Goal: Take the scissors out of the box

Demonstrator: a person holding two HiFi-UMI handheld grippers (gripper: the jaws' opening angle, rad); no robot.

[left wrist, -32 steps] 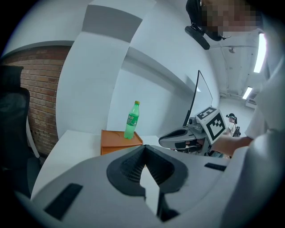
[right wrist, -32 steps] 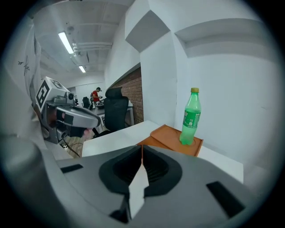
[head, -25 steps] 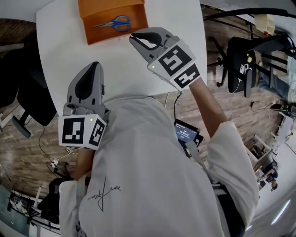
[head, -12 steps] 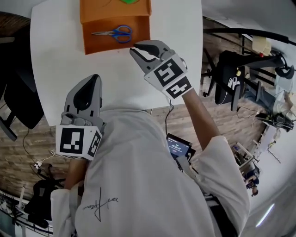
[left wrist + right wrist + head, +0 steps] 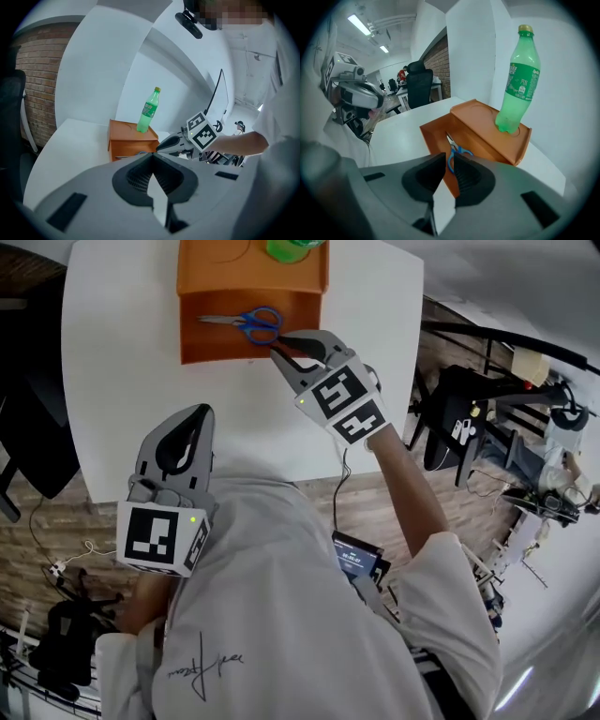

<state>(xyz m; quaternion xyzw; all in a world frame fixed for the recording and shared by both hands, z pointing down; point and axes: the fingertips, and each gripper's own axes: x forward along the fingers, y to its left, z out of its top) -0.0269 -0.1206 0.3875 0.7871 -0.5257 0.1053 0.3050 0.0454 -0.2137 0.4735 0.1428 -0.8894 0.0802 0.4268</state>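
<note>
Lower the empty right claw, just opening and half-parted, astride the blue-handled steel scissors in the open orange box at the white surface's far edge.

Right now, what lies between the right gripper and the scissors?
Only the near wall of the orange box, as the right gripper view shows. The right gripper, whose jaws have just been opening, holds nothing; the scissors lie past that wall.
</note>
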